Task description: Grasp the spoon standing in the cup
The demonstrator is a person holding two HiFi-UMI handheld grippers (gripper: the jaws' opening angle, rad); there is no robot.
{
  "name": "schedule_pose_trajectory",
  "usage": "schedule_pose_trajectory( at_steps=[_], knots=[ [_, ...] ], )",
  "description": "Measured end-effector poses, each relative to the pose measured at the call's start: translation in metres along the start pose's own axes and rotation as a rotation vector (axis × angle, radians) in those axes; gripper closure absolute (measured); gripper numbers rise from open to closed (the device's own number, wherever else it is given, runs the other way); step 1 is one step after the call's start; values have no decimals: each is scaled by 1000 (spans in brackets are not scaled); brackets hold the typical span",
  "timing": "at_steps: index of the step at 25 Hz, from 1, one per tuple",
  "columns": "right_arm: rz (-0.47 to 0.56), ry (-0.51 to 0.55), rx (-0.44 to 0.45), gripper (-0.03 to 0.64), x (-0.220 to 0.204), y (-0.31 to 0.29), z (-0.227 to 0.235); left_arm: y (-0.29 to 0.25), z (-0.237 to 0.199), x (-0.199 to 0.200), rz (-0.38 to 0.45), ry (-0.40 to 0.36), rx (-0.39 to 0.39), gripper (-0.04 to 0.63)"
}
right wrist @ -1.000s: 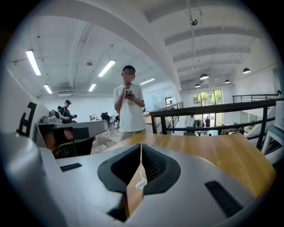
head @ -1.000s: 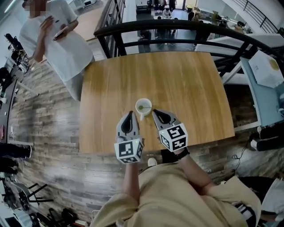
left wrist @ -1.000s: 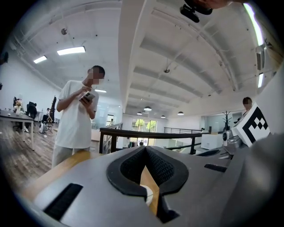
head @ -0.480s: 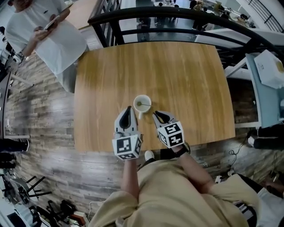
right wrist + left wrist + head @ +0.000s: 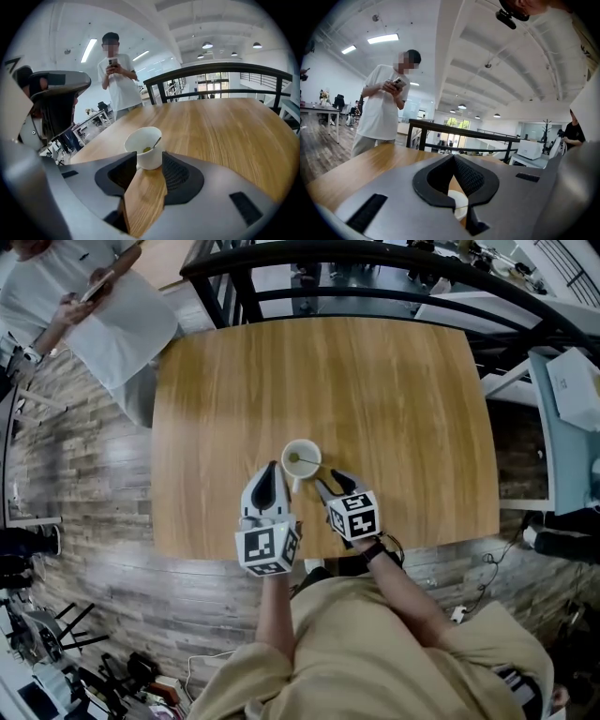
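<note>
Person point(image 5: 89, 310): stands off the bench's point(image 5: 403, 399) far left corner, well clear.
Left claw point(image 5: 273, 471): clenched on nothing, parked just left of the cup point(image 5: 301, 457), likely on standby.
Spoon point(image 5: 304, 461): leans in the white cup, handle tipped right, near the bench's front edge.
Right claw point(image 5: 329, 486): jaws opening, only bare bench between them, aimed at the cup just ahead, probably readying for the spoon; the cup's rim crowds the handle.

White cup point(image 5: 286, 456) with spoon point(image 5: 306, 462) on wooden table point(image 5: 394, 399), person point(image 5: 103, 306) beside its far-left corner
</note>
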State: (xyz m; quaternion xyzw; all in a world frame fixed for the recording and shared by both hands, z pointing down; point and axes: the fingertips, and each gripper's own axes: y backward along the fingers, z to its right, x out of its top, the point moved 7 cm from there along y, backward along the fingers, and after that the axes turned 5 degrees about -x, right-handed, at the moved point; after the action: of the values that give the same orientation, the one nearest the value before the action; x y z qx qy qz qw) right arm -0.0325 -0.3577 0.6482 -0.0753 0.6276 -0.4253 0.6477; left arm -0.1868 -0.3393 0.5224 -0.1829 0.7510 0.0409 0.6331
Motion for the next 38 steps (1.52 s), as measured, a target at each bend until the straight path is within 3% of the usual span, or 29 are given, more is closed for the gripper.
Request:
schedule_pose_trajectory(
  at_steps=[8, 11, 15, 30, 38],
  knots=[
    [82, -81, -15, 472, 10, -23, 5, -12, -8, -7, -24, -9, 20, 589],
    [89, -72, -34, 558, 11, -26, 5, -14, -11, -12, -46, -15, 25, 589],
    [92, -52, -56, 588, 10, -23, 5, -12, -13, -13, -55, -20, 23, 589],
    [199, -4, -82, 599, 32, 17, -13, 25, -9, 11, 18, -61, 42, 589],
    [318, 23, -87, 598, 58, 65, -33, 59, 4, 41, 92, -108, 22, 589]
  ],
)
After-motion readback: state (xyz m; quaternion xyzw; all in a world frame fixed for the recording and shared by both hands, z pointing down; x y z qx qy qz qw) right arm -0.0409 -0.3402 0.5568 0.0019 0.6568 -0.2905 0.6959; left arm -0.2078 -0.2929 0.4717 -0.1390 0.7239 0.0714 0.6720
